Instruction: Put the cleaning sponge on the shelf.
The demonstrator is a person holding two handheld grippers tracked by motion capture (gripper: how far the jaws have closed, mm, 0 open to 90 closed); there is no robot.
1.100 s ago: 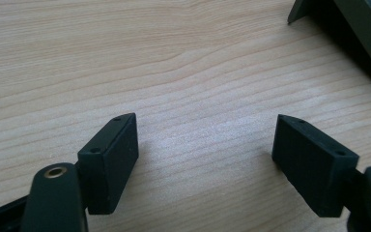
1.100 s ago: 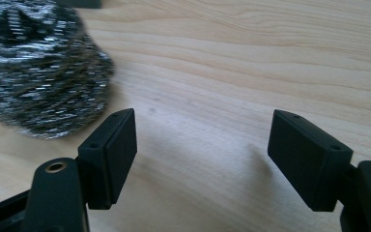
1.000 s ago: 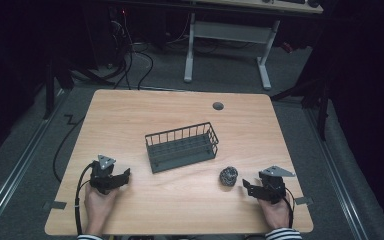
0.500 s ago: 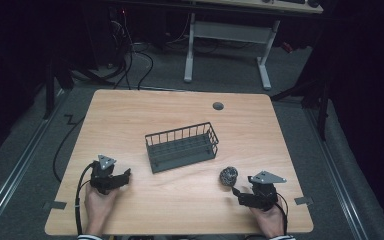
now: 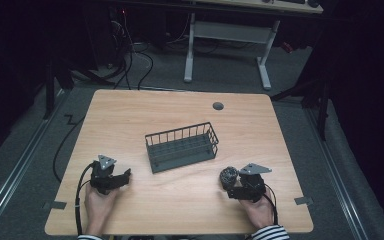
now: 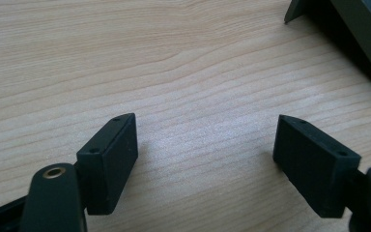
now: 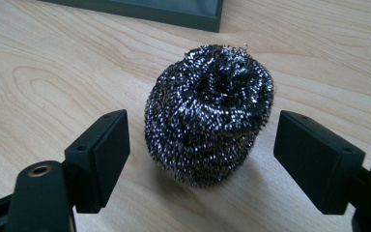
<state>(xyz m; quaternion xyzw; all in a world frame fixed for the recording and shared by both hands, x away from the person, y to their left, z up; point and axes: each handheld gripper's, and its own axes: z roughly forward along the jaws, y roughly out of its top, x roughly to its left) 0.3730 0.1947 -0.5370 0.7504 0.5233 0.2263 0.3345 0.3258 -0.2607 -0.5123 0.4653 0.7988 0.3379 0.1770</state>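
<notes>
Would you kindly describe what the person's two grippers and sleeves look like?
Both the left gripper and the right gripper are black, each topped by a grey three-cornered plate and ending in two blocky black jaws with small screw holes. A black cable trails from each. The sleeves are striped dark and white.

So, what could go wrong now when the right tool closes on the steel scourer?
1. The right tool has just been opening; the steel wool scourer stands between its jaws, untouched. The springy ball may squash or slip out of the grip.
2. The wire basket is close behind; its rim could catch the scourer during a low lift.
</notes>
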